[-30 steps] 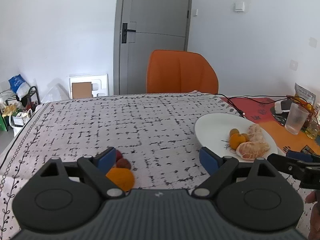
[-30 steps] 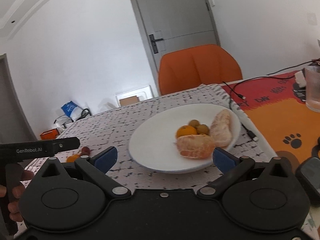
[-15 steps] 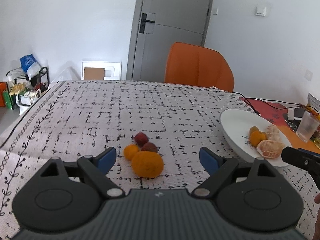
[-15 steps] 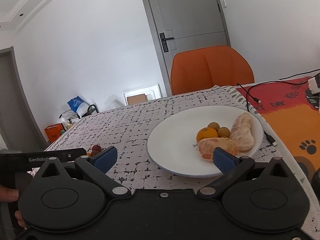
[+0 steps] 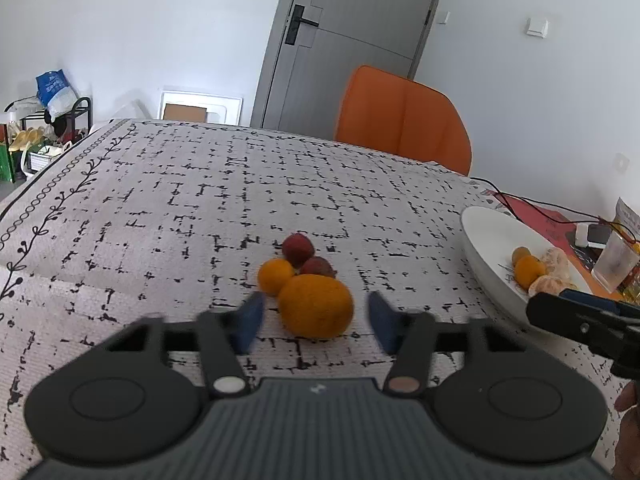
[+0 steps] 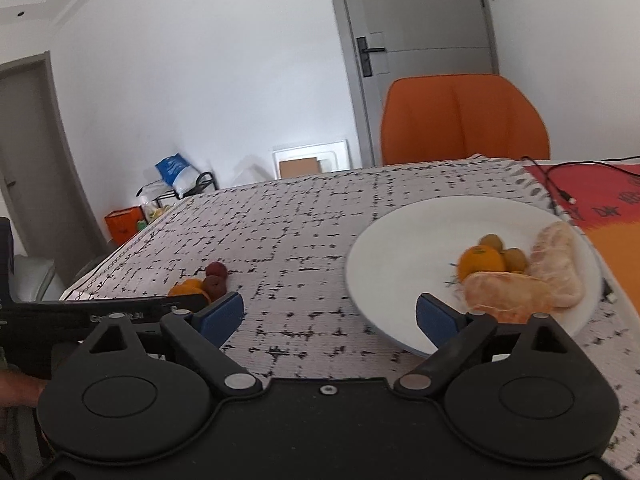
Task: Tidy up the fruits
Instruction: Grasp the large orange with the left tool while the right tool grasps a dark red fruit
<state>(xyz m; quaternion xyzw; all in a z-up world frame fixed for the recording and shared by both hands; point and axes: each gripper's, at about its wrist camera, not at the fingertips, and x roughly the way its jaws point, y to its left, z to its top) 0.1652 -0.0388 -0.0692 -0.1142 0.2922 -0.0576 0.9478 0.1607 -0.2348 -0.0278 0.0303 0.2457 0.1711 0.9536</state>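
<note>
Right gripper (image 6: pixel 329 312) is hovering with blue fingers apart, nothing between them, just off the near-left rim of the white plate (image 6: pixel 400 248). Plate is holding two peeled citrus pieces (image 6: pixel 520 290), a small orange (image 6: pixel 480 262) and two greenish-brown fruits (image 6: pixel 514 258). Well left of the plate, red fruits (image 6: pixel 216 278) and an orange (image 6: pixel 186 286) are sitting on the tablecloth (image 6: pixel 300 232), partly behind the left gripper (image 6: pixel 108 312).

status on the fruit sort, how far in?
Partly done: the white plate already holds a small orange and peeled segments. In hand: the left gripper, open, flanks the large orange. Left: that cluster of four fruits on the tablecloth. The right gripper is open, empty.
</note>
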